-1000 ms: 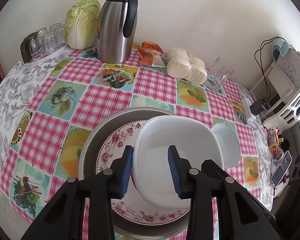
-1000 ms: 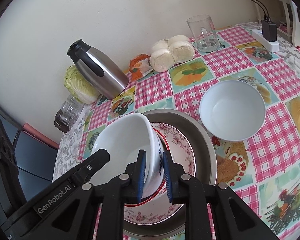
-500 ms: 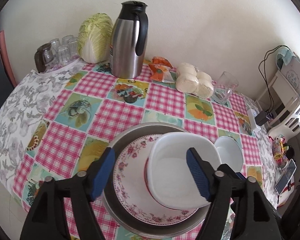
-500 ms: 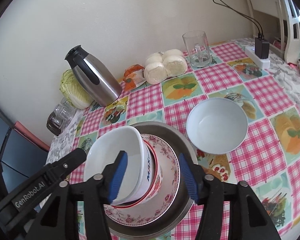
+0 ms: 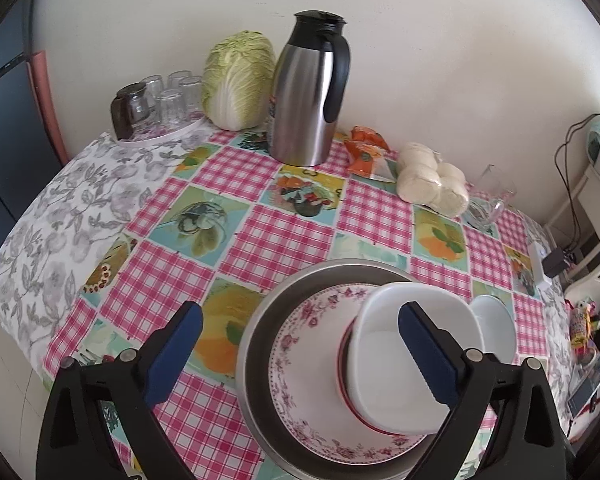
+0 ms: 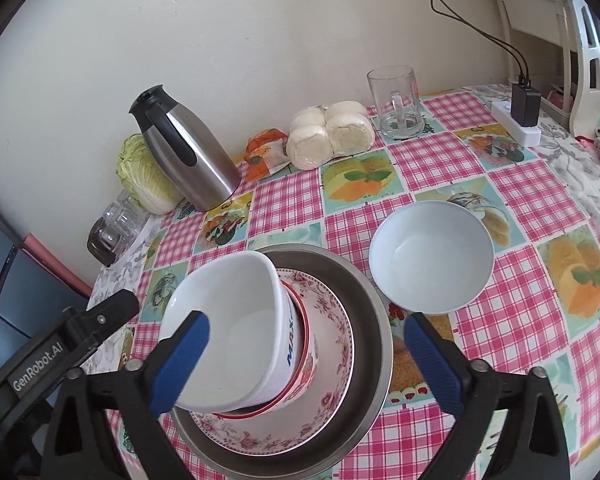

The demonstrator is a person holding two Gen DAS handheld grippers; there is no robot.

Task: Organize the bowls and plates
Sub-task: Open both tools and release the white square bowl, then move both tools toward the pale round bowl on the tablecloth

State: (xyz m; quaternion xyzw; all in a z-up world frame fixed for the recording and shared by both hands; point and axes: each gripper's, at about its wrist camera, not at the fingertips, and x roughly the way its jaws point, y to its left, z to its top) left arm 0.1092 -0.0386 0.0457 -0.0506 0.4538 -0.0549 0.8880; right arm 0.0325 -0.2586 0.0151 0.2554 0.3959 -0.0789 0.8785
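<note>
Both jaws opening, nothing gripped: left hand-held gripper [image 5: 300, 354] and right hand-held gripper [image 6: 306, 364] released around the square white bowl [image 6: 236, 332]. Bowl seated on floral plate [image 6: 332, 320] inside steel basin [image 6: 376, 320]. Best lifted clear without nudging it. Round white bowl [image 6: 432, 258] just beside, probably next.

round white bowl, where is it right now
The round white bowl sits alone on the checked tablecloth, in the right wrist view just right of the metal pan holding the stacked dishes, in front of the glass mug.
</note>
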